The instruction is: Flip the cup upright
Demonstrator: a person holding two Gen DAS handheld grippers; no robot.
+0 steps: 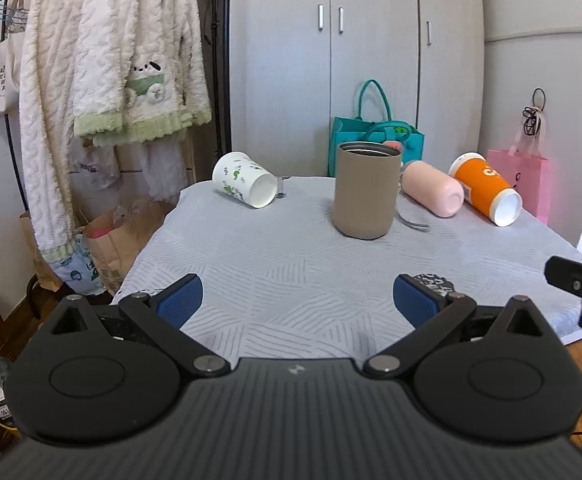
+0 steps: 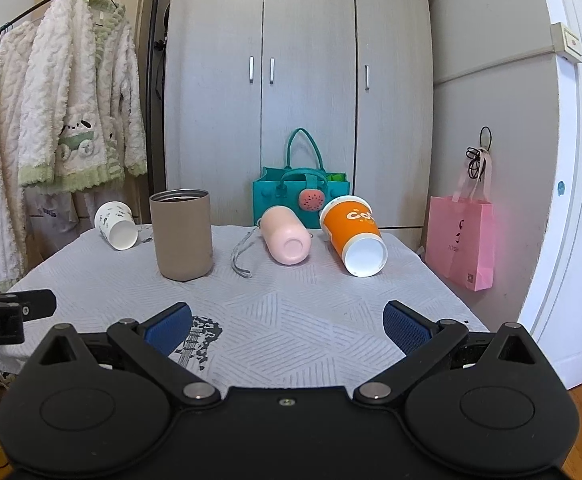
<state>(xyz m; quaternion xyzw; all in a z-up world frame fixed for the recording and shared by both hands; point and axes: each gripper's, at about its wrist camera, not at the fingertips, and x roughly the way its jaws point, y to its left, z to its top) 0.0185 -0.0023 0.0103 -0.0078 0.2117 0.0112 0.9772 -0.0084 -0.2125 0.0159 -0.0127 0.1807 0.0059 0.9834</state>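
The cup in question could be any of three lying on their sides on the grey patterned tablecloth (image 2: 291, 320): a white paper cup with green print (image 1: 245, 179) at the far left, a pink smooth bottle-shaped cup (image 2: 285, 234) with a grey strap (image 2: 240, 258), and an orange paper cup with a white base (image 2: 353, 234) just to its right. We cannot tell which one is meant. A tall taupe cylindrical tumbler (image 1: 366, 190) already stands upright between the white cup and the pink one. We hold our left gripper (image 1: 297, 300) over the near edge of the cloth, blue pads spread wide and gripping nothing. Our right gripper (image 2: 287, 326) hovers likewise, jaws wide apart, well short of the cups. Behind the table stand a teal felt handbag (image 2: 297, 196) and a pink paper bag (image 2: 461, 240).
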